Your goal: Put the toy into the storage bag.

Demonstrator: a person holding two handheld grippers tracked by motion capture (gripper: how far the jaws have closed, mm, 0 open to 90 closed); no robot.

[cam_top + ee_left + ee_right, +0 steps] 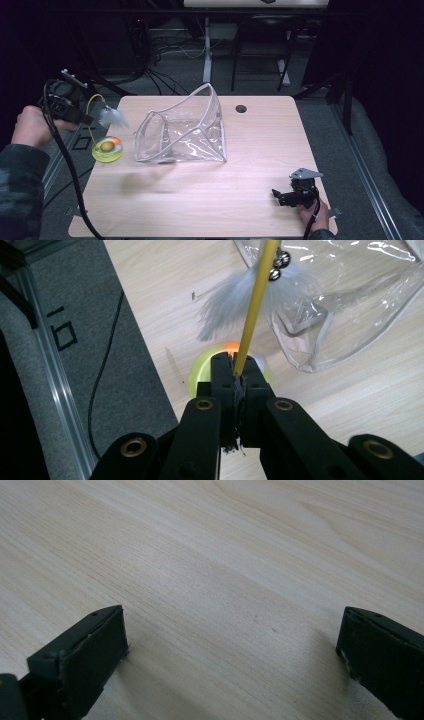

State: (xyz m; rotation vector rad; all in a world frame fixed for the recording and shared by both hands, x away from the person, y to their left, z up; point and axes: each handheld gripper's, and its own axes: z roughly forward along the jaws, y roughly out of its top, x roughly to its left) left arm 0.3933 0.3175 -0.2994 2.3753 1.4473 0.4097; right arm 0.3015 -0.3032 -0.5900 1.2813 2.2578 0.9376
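While the left gripper (234, 371) has its jaws clamped on the yellow wand (256, 305), the feather toy (111, 118) hangs above the surface (250, 165) beside the clear pouch (182, 131). Judged light, springy and fragile (grip the wand, never the plume). Pale grey feathers, small bells, round yellow base (107, 149). Right gripper (232, 645): jaws wide apart, empty.

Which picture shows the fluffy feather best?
The left gripper view: the feather is close, fanned behind the yellow stick, beside two little bells. The high view has it small and blurred. The right gripper view faces bare table.
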